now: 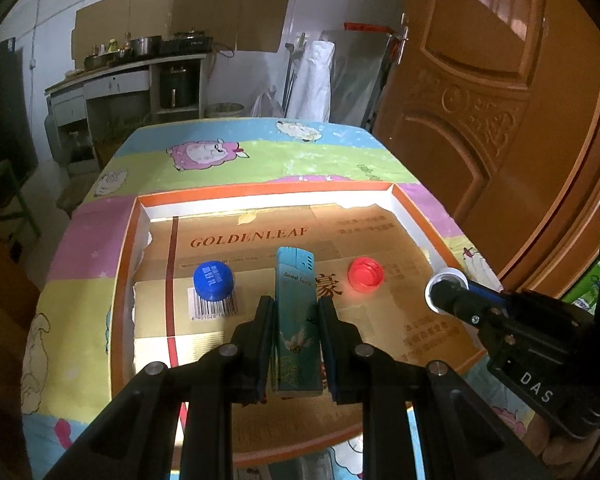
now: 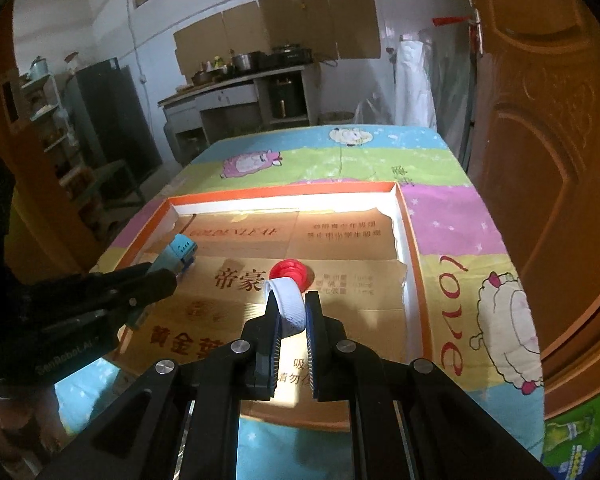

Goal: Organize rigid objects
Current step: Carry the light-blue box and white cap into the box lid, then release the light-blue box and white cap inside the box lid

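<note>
My left gripper (image 1: 295, 306) is shut on a teal lighter (image 1: 295, 320), held over the shallow orange-rimmed cardboard tray (image 1: 260, 192). A blue bottle cap (image 1: 213, 280) and a red bottle cap (image 1: 365, 275) lie in the tray to either side of the lighter. My right gripper (image 2: 291, 300) is shut on a white bottle cap (image 2: 289, 304), held edge-up just before the red cap (image 2: 292, 272). In the left wrist view the right gripper (image 1: 446, 290) with the white cap (image 1: 448, 278) is at the tray's right side. The lighter (image 2: 178, 254) shows at left in the right wrist view.
The tray (image 2: 404, 208) lies on a table with a colourful sheep-print cloth (image 1: 260, 152). A wooden door (image 1: 500, 100) stands close on the right. A kitchen counter (image 1: 132, 68) with pots is at the back of the room.
</note>
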`<state>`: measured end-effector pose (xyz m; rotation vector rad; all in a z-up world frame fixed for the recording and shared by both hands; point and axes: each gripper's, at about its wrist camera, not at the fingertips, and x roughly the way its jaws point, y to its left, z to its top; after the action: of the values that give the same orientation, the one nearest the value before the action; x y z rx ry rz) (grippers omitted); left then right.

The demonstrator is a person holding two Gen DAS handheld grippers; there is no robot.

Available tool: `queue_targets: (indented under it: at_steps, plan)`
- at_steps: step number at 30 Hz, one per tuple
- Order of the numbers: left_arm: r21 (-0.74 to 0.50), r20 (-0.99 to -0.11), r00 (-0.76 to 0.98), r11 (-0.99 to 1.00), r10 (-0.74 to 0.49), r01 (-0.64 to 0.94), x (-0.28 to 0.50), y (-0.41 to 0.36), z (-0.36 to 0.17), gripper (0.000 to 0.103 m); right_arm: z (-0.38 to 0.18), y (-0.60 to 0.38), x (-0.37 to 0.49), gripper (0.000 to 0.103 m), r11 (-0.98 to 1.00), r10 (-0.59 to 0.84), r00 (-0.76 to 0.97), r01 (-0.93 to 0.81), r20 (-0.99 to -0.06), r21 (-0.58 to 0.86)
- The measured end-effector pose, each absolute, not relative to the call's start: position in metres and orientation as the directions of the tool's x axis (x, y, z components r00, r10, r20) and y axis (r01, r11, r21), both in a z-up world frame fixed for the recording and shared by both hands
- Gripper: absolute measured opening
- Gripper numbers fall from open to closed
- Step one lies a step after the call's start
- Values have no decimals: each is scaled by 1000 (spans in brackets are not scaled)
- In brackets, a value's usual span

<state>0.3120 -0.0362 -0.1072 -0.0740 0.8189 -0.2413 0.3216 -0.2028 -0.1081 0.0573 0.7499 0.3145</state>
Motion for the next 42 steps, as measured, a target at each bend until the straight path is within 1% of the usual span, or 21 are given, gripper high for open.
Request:
queue_targets:
  at_steps: [11, 27, 30, 32, 33, 34, 35, 36, 37, 39, 42]
  plan:
    - [-164, -753, 613, 971, -237, 174, 328, -39, -128, 22, -132, -202, 341, 12, 953, 290, 642, -257, -710, 158]
    - [-186, -770, 588, 969, -247, 163, 339, -36, -144, 23, -147, -203, 353, 12, 956, 282, 617, -245, -735, 161]
    - [-191, -770, 587, 968, -251, 163, 340, -35, -145, 23, -147, -203, 353, 13, 956, 282, 615, -244, -737, 162]
    - [-193, -769, 588, 968, -251, 161, 340, -34, -144, 23, -148, -202, 354, 15, 956, 283, 614, -245, -737, 163]
    - [-194, -768, 589, 968, -252, 160, 340, -34, -144, 25, -148, -202, 354, 19, 956, 281, 614, -243, -737, 162]
    - [-193, -767, 591, 968, -250, 159, 339, -33, -144, 31, -148, -202, 354, 22, 957, 280, 615, -242, -737, 161]
    - [-191, -766, 592, 969, -248, 159, 339, -33, -143, 34, -148, -203, 354, 25, 957, 279, 616, -241, -736, 161]
    - [-188, -764, 596, 969, -245, 157, 338, -33, -143, 40, -147, -203, 353, 28, 957, 279, 618, -240, -735, 161]
    - [-188, -763, 598, 970, -244, 157, 337, -33, -142, 44, -147, -203, 352, 29, 957, 278, 620, -240, -734, 160]
    - [-186, -762, 600, 970, -243, 156, 338, -32, -141, 44, -145, -203, 352, 31, 958, 276, 624, -241, -731, 156]
    - [-185, -757, 606, 970, -243, 158, 335, -32, -139, 44, -144, -202, 350, 32, 958, 275, 626, -241, -730, 154]
